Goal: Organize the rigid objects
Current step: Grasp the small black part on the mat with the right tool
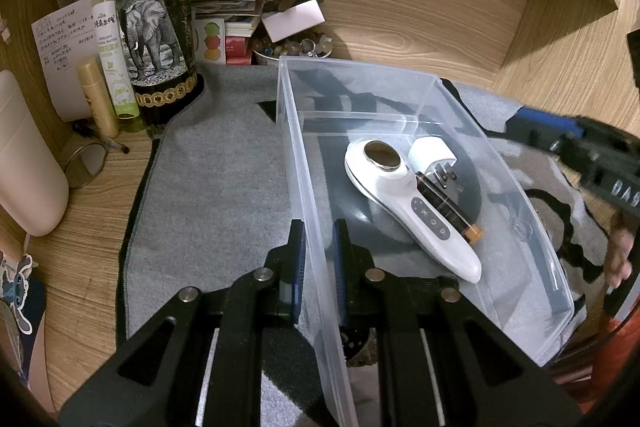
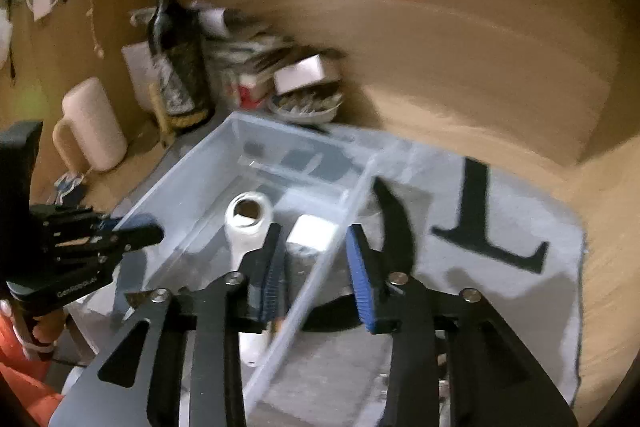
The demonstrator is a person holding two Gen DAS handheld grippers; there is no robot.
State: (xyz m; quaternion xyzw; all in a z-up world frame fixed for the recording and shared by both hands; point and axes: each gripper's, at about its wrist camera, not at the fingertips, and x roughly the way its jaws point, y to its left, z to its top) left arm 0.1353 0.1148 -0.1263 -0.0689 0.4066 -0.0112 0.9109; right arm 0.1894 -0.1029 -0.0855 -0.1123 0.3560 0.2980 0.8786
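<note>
Straddling the left wall of the clear rectangular plastic bin (image 1: 420,95), the left tool (image 1: 318,267) stood narrowly parted, one pad on each side of the wall; contact could not be confirmed. The right tool (image 2: 316,275) stood wide apart astride the opposite wall. Inside the bin lay a white handheld device with a round metal head (image 1: 404,203), a dark cylindrical battery with an orange end (image 1: 448,207) just beside it, and a white plug adapter (image 1: 432,155). The bin rested on a grey cloth mat (image 1: 216,187) on the wooden surface (image 1: 80,267).
</note>
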